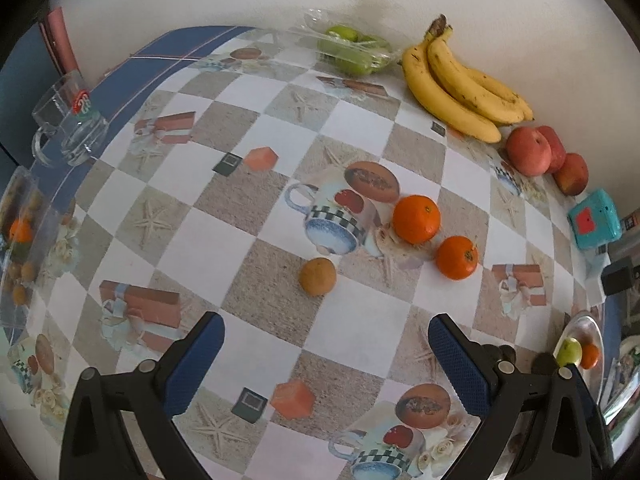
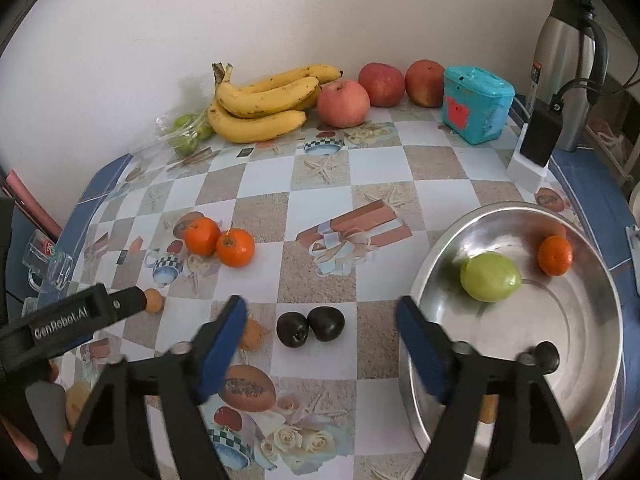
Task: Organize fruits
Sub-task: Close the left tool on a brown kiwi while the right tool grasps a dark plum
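My left gripper is open and empty above the table, with a small brown fruit just ahead and two oranges beyond it. My right gripper is open and empty, with two dark plums between its fingertips on the table. The metal bowl at right holds a green fruit, an orange and a dark plum. Bananas, three apples and bagged green fruit lie by the wall.
A teal box, a steel thermos and a black charger stand at back right. A glass mug and a clear plastic box of small fruit sit at the left table edge.
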`<state>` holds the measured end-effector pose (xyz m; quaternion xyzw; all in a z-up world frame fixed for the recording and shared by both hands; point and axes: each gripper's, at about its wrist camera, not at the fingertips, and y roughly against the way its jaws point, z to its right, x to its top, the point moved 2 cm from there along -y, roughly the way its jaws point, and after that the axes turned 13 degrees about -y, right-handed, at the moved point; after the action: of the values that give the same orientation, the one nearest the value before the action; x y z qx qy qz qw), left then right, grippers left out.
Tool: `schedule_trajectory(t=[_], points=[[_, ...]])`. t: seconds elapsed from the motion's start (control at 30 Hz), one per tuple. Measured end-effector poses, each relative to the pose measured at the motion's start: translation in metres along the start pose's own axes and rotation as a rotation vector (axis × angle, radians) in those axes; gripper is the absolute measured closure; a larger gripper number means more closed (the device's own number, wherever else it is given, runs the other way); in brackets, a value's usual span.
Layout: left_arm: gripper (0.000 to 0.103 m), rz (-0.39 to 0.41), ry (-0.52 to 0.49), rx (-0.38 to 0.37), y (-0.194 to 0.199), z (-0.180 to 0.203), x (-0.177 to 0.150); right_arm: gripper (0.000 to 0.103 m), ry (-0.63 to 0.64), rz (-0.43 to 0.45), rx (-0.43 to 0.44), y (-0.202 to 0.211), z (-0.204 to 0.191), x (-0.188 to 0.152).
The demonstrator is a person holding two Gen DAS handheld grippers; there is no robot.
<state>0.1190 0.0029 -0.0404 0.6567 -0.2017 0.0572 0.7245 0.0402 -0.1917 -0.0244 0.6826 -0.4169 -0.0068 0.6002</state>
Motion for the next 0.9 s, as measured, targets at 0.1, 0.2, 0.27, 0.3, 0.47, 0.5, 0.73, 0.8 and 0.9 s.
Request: schedule_trajectory(t=[0.1,0.2,0.27,0.3,0.47,0.5,0.73,0.8,0.9], points=[[0.000,-0.006,-0.017,-0.024,-0.002,0.007,0.000,0.034,-0.001,-0.013,0.014,-0.005,-0.003,0.002],[0.000,-0.014,-0.033,-0.026,-0.005,0.013,-0.001,0.045,-0.008,-0.033,0.031,-0.011,-0.005,0.003],[0.000,-0.024,-0.030,-0.028,-0.008,0.014,-0.003,0.047,-0.005,-0.049,0.036,-0.016,-0.005,0.001],[0.000,-0.028,-0.026,-0.031,-0.009,0.014,-0.003,0.051,-0.005,-0.056,0.039,-0.017,-0.005,0.000],[0.000,-0.045,-0.011,-0.082,-0.012,0.020,-0.008,0.058,-0.011,-0.084,0.053,-0.021,-0.001,-0.004],[0.000,-0.046,-0.012,-0.088,-0.012,0.022,-0.008,0.059,-0.016,-0.087,0.053,-0.022,0.000,-0.005],[0.007,-0.064,-0.005,-0.190,-0.017,0.038,-0.012,0.067,-0.065,-0.114,0.056,-0.029,0.010,-0.006],[0.015,-0.063,-0.001,-0.234,-0.019,0.043,-0.012,0.069,-0.076,-0.111,0.050,-0.029,0.013,-0.005],[0.022,-0.066,0.006,-0.283,-0.023,0.048,-0.012,0.069,-0.088,-0.112,0.048,-0.031,0.016,-0.005]])
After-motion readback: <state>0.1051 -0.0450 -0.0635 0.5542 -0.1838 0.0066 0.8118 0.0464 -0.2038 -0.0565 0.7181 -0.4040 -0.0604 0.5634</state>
